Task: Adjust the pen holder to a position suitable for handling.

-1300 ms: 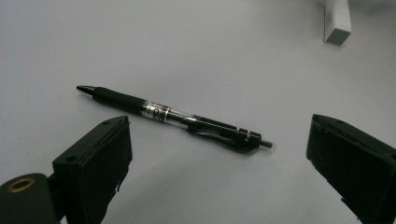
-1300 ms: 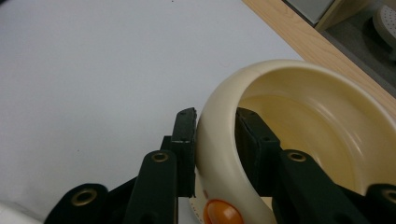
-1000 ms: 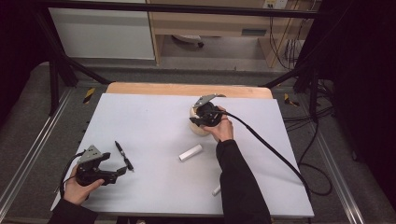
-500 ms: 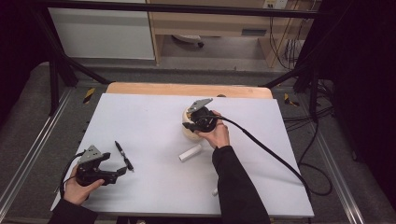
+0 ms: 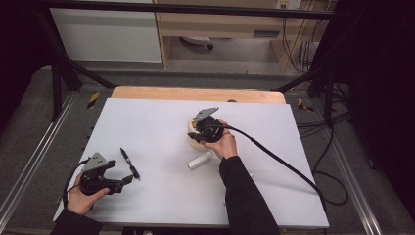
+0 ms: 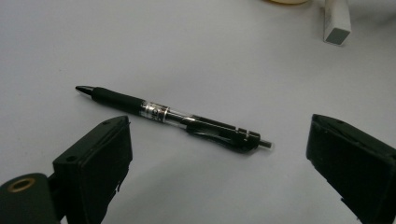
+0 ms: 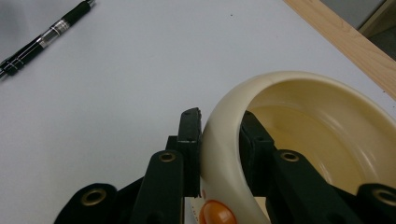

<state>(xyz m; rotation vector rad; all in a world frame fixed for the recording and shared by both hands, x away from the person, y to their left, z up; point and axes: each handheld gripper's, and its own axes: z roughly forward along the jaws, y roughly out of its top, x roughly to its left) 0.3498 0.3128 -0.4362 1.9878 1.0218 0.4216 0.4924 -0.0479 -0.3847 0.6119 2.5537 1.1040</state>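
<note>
The right gripper (image 7: 219,140) is clamped on the rim of the cream bowl (image 7: 308,121), one jaw inside, one outside; the bowl sits mid-table near the far wooden edge (image 5: 195,93); the left gripper (image 6: 219,154) has its jaws spread wide just short of the pen (image 6: 173,115); a white tube (image 5: 199,160) lies near the bowl; bare sheet (image 5: 147,122) stretches between the hands.

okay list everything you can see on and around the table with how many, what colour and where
bowl: one, cream, centre of the table, rim clamped in the right gripper
pen: one, black with a clear barrel, lying near the left gripper
cylinder: one, white, lying on its side just before the bowl
table: one, white top, wooden strip along the far edge
left gripper: one, black, fingers open before the pen
right gripper: one, black, fingers shut on the bowl's rim
cable: one, black, trailing from the right gripper
</note>
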